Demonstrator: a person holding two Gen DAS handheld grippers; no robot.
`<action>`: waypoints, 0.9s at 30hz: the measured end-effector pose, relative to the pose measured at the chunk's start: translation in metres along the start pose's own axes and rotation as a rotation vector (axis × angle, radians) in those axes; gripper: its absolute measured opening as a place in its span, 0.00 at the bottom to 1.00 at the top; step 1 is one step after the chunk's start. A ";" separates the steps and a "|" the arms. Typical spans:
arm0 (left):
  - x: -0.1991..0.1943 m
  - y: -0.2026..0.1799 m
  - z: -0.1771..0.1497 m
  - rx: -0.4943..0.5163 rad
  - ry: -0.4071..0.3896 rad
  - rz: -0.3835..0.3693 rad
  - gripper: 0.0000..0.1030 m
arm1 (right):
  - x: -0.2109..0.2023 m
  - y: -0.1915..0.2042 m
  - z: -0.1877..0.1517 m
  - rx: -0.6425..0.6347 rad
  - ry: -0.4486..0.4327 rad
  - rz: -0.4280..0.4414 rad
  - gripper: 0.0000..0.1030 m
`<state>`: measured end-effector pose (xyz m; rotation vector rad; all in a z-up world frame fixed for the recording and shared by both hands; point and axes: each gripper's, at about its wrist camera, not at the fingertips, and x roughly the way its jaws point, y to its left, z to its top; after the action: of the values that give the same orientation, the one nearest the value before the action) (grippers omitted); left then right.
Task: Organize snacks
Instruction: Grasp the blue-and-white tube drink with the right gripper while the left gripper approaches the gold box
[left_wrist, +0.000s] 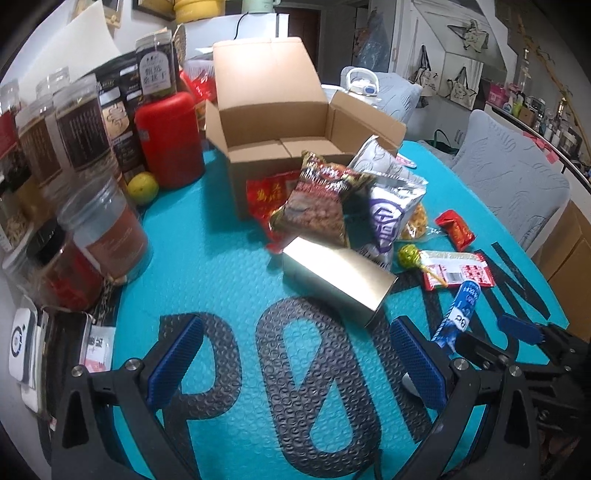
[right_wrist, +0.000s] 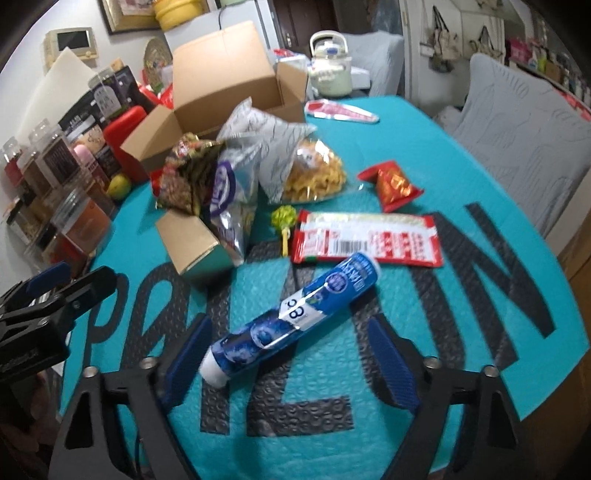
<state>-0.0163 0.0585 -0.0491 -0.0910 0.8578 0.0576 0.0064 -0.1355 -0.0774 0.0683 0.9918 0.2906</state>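
Note:
A blue tube of snacks (right_wrist: 291, 317) lies slantwise on the teal mat (right_wrist: 461, 332), between the fingers of my right gripper (right_wrist: 290, 363). The jaws are open and neither pad presses on the tube. My left gripper (left_wrist: 297, 360) hangs open over the mat with nothing between its fingers. A gold box (left_wrist: 332, 284) lies just beyond it. Behind that is a heap of snack bags: a peanut bag (left_wrist: 317, 199) and a silver and purple bag (left_wrist: 388, 210). An open, empty cardboard box (left_wrist: 280, 122) stands at the back.
A green lollipop (right_wrist: 284, 218), a red and white packet (right_wrist: 365, 240), a small red packet (right_wrist: 391, 184) and a bag of yellow chips (right_wrist: 314, 173) lie on the mat. Jars (left_wrist: 103, 229), a red canister (left_wrist: 170, 140) and a lime (left_wrist: 142, 186) crowd the left edge. A kettle (right_wrist: 330, 66) stands behind.

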 end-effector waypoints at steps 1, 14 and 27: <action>0.002 0.001 -0.001 -0.004 0.004 -0.003 1.00 | 0.004 -0.001 0.001 0.009 0.008 0.005 0.75; 0.021 -0.009 0.012 -0.035 0.015 -0.061 1.00 | 0.030 -0.026 0.007 0.107 0.053 0.052 0.49; 0.079 -0.040 0.032 -0.065 0.114 -0.045 1.00 | 0.021 -0.052 0.007 0.105 0.068 0.031 0.43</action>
<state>0.0628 0.0235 -0.0853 -0.1761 0.9670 0.0382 0.0340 -0.1793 -0.1011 0.1702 1.0736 0.2705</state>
